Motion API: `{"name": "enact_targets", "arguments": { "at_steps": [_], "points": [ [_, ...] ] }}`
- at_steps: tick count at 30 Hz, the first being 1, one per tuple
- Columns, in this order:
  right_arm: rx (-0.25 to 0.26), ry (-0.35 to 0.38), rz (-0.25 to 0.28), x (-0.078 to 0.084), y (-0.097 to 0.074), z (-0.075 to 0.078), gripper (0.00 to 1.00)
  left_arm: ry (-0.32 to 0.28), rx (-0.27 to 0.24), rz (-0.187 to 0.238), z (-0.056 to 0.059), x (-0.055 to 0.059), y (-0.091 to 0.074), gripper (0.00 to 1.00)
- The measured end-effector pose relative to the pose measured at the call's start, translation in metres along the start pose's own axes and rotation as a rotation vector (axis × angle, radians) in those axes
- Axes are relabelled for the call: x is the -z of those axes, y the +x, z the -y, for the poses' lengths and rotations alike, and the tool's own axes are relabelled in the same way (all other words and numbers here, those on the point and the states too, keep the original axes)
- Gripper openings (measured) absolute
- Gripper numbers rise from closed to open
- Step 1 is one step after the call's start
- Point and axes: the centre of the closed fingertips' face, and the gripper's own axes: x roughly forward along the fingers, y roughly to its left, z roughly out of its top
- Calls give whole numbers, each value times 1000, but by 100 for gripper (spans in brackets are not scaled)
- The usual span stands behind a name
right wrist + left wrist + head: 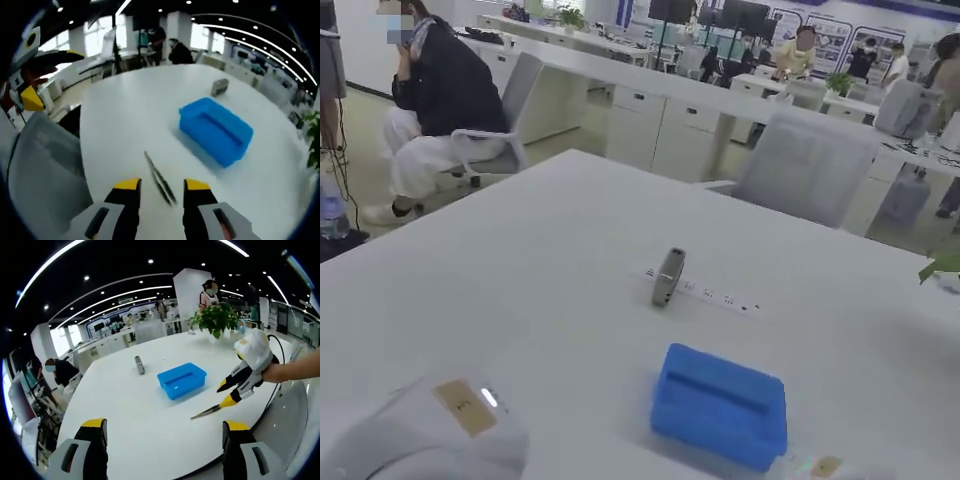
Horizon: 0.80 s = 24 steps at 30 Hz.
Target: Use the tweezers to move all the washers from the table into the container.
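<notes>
Tweezers [156, 172] sit in the right tongs [162, 186], pinched near their rear end, with the points reaching forward over the white desk [115, 120]. The two yellow-tipped jaws stand close, with only a narrow gap around the metal.

In the left gripper view the right tongs [227, 393] enter from the right in a person's hand [272, 372]. The tweezers [207, 412] slant down toward the desk [125, 405]; whether their points touch it I cannot tell.

The left tongs [162, 425] are spread wide, with nothing between the jaws. The blue container [181, 380] lies ahead of them, just right of the middle of the gap, and a small grey cylinder [139, 365] stands beyond it to the left.

From the right tongs the container [216, 130] is ahead and to the right, apart from the tweezer points, with the cylinder [220, 86] past it.

In the head view, beyond the container [720, 405] and just beside the cylinder [667, 277], a row of dark specks [715, 295] lies on the desk [520, 300] — too small to tell whether they are the washers.
</notes>
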Motion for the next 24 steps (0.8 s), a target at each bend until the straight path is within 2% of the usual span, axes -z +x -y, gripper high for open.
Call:
{"name": "enact_targets", "arguments": {
  "at_steps": [2,4,5,7,10,15,18,22,24],
  "points": [
    [42,57,41,-1,-12,4,33,6,3,1,0,-1,0,98],
    [47,103,54,2,-24,4,35,13,5,2,0,-3,2,98],
    [72,123,68,2,-32,6,37,15,8,2,1,-3,2,98],
    [105,130,90,1,-45,7,38,20,15,1,3,-4,4,98],
    [125,165,127,-3,-61,6,42,25,21,4,5,-5,5,98],
    [143,218,191,-16,-85,-9,56,22,36,-4,11,-4,9,97],
    [159,224,198,-17,-93,-15,63,25,46,-8,15,-3,11,97],
    [188,256,210,-14,-98,-14,73,38,49,-18,17,-1,12,97],
    [181,280,205,-11,-98,-14,75,34,54,-21,18,0,13,97]
  ]
}}
